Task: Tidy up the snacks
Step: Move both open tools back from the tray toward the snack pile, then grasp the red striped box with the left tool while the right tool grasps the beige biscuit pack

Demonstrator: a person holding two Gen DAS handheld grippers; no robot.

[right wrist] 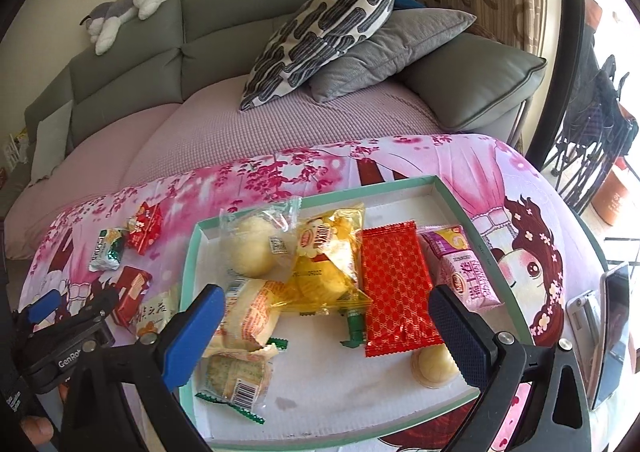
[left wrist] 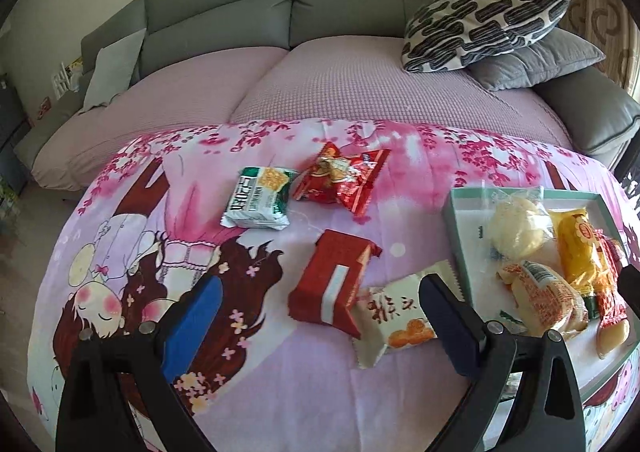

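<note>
**Blue-padded tongs idle, tray over half filled**

Blue pads spread wide and empty on both left tongs point(left wrist: 320, 306) and right tongs point(right wrist: 326, 326). Right of the left view, the tray point(left wrist: 454, 228) already holds several snacks. Four remain on the pink bench cloth point(left wrist: 256, 372): red pack point(left wrist: 330, 278), orange-print pack point(left wrist: 394, 322), green pack point(left wrist: 260, 198), crumpled red packs point(left wrist: 340, 182).

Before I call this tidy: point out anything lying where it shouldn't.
Four snacks lie outside the tray, loose on the cartoon cloth: a green-and-white packet, a crumpled red packet, a dark red pack and a cream packet overlapping its corner. Both grippers are open, holding nothing.
</note>
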